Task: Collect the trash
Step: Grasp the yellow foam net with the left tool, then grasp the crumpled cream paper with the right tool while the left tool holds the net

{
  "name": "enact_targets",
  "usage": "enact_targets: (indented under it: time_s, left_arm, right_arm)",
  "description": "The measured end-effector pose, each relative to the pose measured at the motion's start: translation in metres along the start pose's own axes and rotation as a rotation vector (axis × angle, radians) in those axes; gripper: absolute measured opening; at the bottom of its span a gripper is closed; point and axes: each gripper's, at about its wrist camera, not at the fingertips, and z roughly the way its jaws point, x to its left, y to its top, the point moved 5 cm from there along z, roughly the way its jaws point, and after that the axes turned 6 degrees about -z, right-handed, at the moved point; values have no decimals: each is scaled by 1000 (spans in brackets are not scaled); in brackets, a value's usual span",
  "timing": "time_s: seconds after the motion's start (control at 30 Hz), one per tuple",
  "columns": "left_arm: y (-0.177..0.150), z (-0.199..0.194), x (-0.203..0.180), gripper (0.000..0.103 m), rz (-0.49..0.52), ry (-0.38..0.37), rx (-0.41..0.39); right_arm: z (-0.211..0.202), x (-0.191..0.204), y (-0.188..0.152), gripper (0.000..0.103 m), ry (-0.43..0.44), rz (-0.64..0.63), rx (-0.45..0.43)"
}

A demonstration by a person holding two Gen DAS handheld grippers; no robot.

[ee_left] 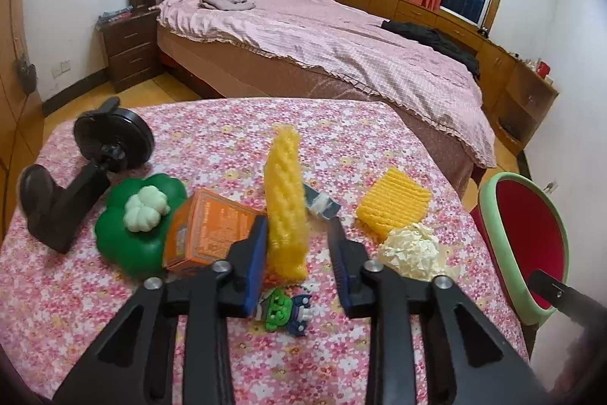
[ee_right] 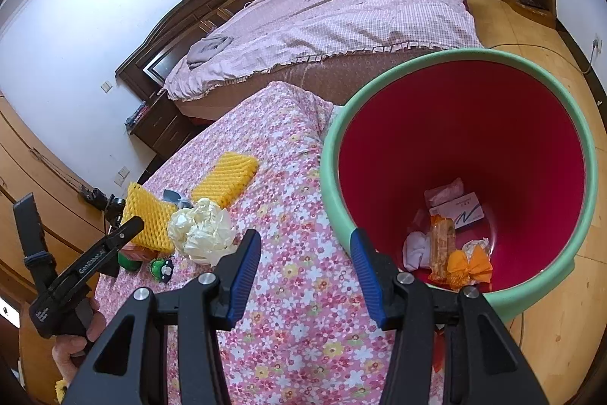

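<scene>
Your left gripper [ee_left: 297,245] stands spread, and the yellow foam fruit net [ee_left: 286,204] rises between its fingers, against the left pad but clear of the right one — so nothing is pinched yet. Your right gripper [ee_right: 303,272] is also spread and holds nothing, hovering over the floral tablecloth [ee_right: 288,329] just beside the rim of the red-lined trash bin [ee_right: 330,185], which already has wrappers and a small box at the bottom.

The risks I would watch: the net is soft and springy, so a close near its edge could let it slide out on the way to the bin. The orange carton [ee_left: 206,230] leans against the left finger, and the green toy figure [ee_left: 282,310] lies just under the jaws — a careless close or lift may drag either along, and the toy looks like no trash. A second foam net [ee_left: 392,205] and the crumpled paper ball [ee_left: 411,253] wait nearby on the cloth.
</scene>
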Motion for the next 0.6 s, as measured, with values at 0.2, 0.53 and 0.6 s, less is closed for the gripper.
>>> enact_targets:
  time_s: [0.2, 0.53, 0.6]
  left_arm:
    - [0, -1, 2, 10, -28, -74, 2]
    - [6, -59, 22, 10, -89, -171, -77]
    - [6, -69, 32, 10, -113, -185, -91]
  right_arm:
    - [-7, 16, -2, 53, -10, -28, -9]
    - [-1, 55, -4, 53, -15, -74, -7]
    - [3, 64, -5, 53, -13, -89, -7]
